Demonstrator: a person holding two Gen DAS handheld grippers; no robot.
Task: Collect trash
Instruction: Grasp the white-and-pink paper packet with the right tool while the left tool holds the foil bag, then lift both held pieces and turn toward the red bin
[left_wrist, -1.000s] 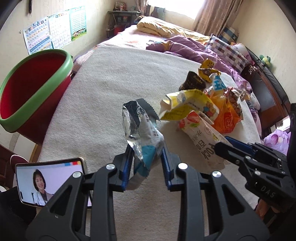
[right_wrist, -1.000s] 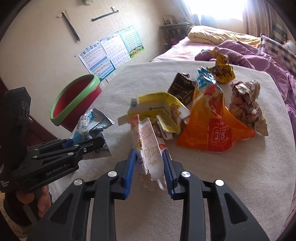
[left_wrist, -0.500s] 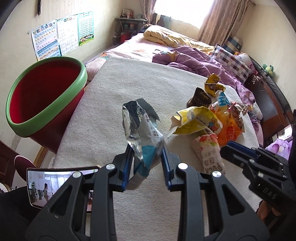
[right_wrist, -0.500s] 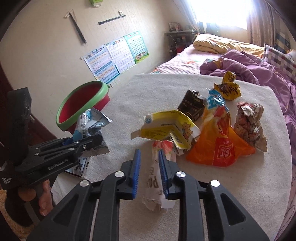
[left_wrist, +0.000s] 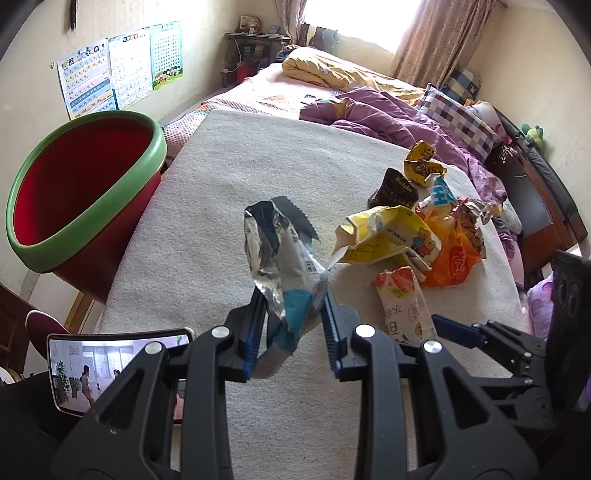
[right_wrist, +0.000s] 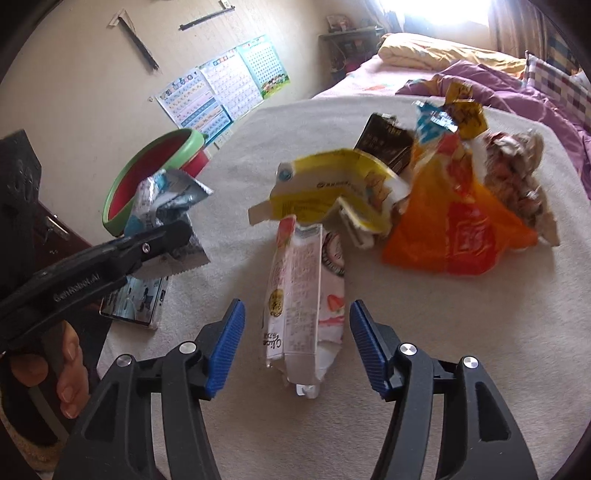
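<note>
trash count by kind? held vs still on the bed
Held in left gripper: 1, silver wrapper
On bed, cartons: 3, strawberry, yellow, dark
On bed, bags or wrappers: 3, orange, yellow, brown crumpled
Total: 7

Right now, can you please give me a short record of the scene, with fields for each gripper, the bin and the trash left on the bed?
left gripper: shut on silver-blue wrapper, held above the blanket
right gripper: open, around strawberry carton, not clamping it
bin: red with green rim, at the blanket's left edge; no trash visible inside
trash pile: yellow carton, orange bag, brown carton
phone: screen lit
</note>
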